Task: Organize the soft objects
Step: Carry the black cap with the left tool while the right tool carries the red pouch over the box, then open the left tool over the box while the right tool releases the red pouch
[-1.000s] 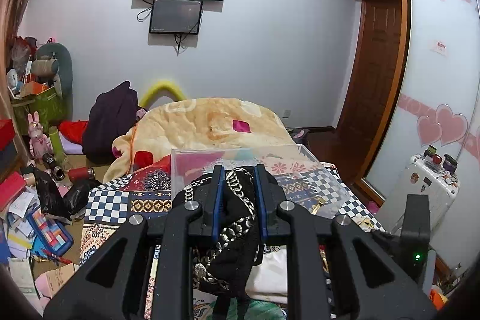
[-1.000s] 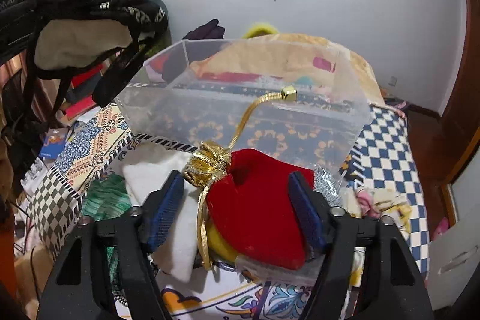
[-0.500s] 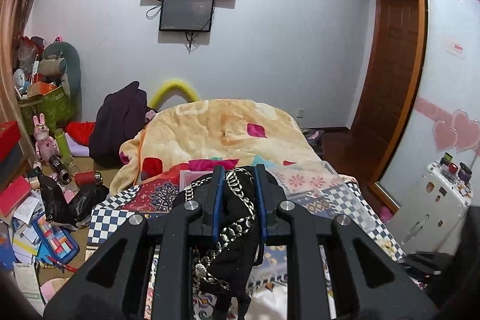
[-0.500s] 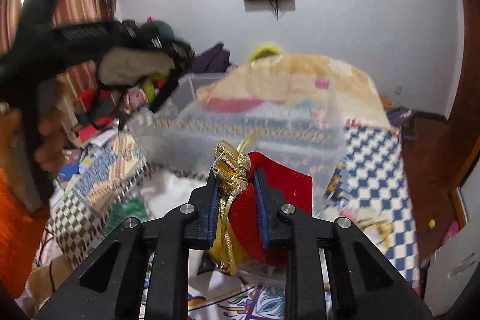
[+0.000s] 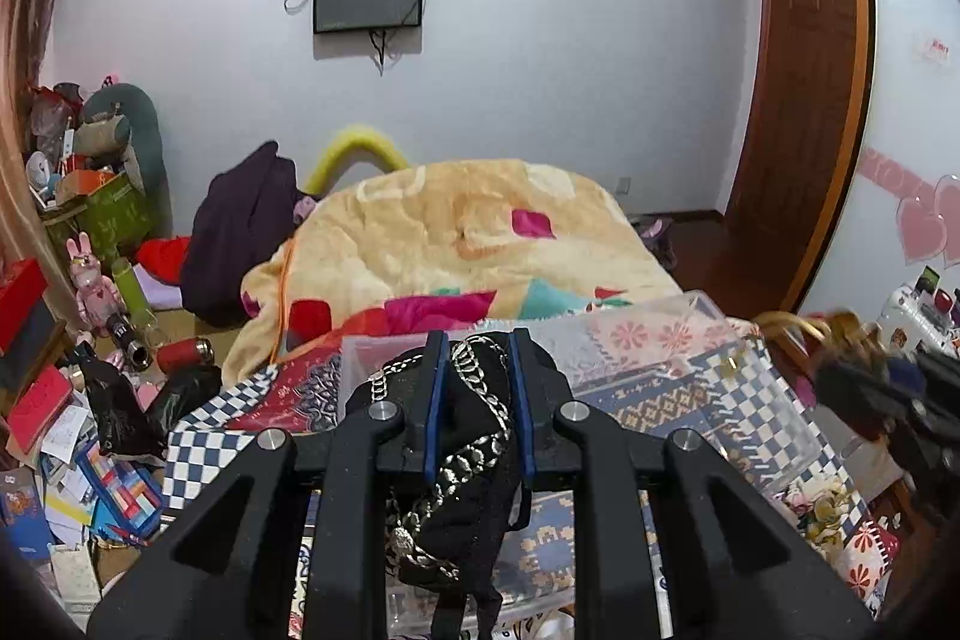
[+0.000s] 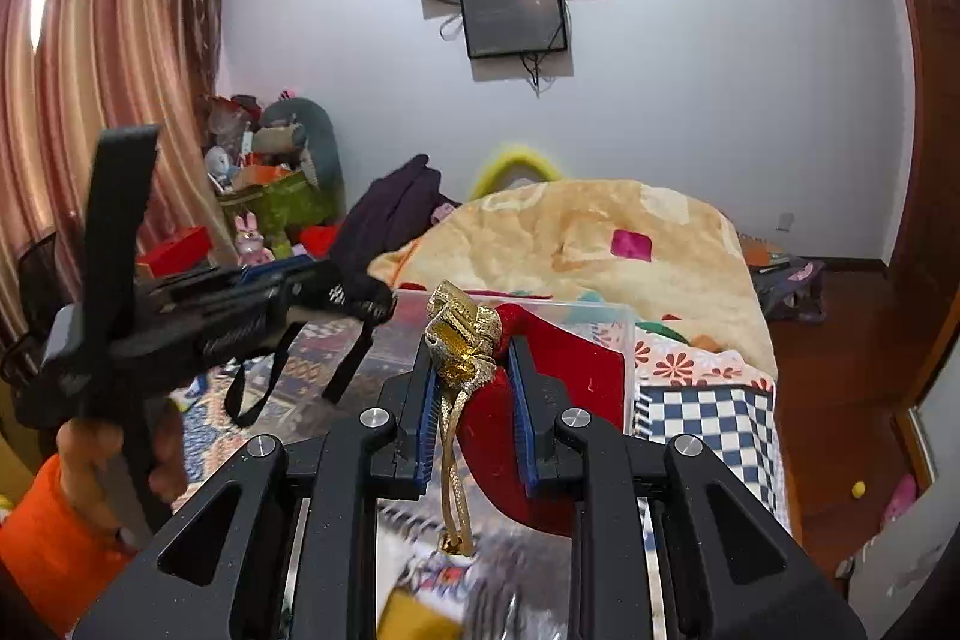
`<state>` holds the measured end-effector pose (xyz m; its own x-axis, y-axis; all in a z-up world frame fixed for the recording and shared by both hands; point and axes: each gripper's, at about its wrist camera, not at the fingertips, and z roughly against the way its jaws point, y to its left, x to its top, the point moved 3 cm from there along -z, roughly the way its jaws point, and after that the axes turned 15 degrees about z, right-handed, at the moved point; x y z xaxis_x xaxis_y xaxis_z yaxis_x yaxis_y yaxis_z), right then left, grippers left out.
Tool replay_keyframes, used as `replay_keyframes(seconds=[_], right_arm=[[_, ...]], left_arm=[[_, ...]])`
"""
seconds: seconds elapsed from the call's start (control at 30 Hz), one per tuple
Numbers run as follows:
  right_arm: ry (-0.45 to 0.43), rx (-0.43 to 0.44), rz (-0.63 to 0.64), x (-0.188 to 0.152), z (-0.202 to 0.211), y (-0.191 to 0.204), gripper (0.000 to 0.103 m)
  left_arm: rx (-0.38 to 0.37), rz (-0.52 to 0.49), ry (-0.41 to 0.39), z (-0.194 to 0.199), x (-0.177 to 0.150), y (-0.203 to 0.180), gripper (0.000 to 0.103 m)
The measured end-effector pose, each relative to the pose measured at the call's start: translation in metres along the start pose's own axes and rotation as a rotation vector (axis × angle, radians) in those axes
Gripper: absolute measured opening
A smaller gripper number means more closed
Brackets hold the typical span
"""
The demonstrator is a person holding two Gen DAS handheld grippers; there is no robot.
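Since a second ago: right gripper (image 6: pixel 471 388) closed on red velvet drawstring pouch with gold cord (image 6: pixel 540 400), lifted | left gripper (image 5: pixel 477 400) clamping black chain-trimmed fabric piece (image 5: pixel 474 460) above clear plastic storage box (image 5: pixel 690 340) | step: carrying to box | next: lower, release inside.

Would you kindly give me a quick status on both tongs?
Left tongs shut on black chained bag. Right tongs shut on red pouch. Clear bin ahead, nothing blocking.

right tool (image 6: pixel 471 400) closed on red pouch (image 6: pixel 540 400) — lifted
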<state>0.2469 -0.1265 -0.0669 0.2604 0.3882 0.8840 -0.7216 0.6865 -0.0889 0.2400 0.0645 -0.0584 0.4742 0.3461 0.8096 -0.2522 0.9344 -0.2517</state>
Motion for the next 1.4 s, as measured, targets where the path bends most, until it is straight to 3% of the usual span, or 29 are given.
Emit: replay_keyframes(seconds=[0.23,0.5,0.6,0.7,0.87,1.23,1.4], right_arm=[[0.127,0.007,0.022,-0.004,-0.049,-0.001,0.019],[0.284,0.07,0.037,-0.025,-0.08,0.006,0.021],[0.303,0.087,0.034,-0.028,-0.078,0.008,0.021],[0.302,0.1,0.043,-0.028,-0.071,0.009,0.029],[0.258,0.073,0.07,-0.023,-0.053,0.009,0.046],[0.097,0.008,0.052,-0.019,0.005,0.01,0.077],[0.071,-0.025,0.043,-0.035,0.023,0.013,0.079]], left_arm=[[0.008,-0.015,0.078,-0.027,-0.014,-0.001,0.019],[-0.015,-0.062,0.142,-0.032,-0.033,-0.008,0.02],[-0.015,-0.079,0.156,-0.033,-0.038,-0.011,0.03],[-0.016,-0.068,0.154,-0.029,-0.04,-0.01,0.039],[-0.041,-0.035,0.149,-0.016,-0.039,-0.003,0.042],[-0.083,-0.046,0.006,0.055,-0.044,-0.003,0.08],[-0.098,-0.045,-0.011,0.071,-0.061,-0.002,0.09]])
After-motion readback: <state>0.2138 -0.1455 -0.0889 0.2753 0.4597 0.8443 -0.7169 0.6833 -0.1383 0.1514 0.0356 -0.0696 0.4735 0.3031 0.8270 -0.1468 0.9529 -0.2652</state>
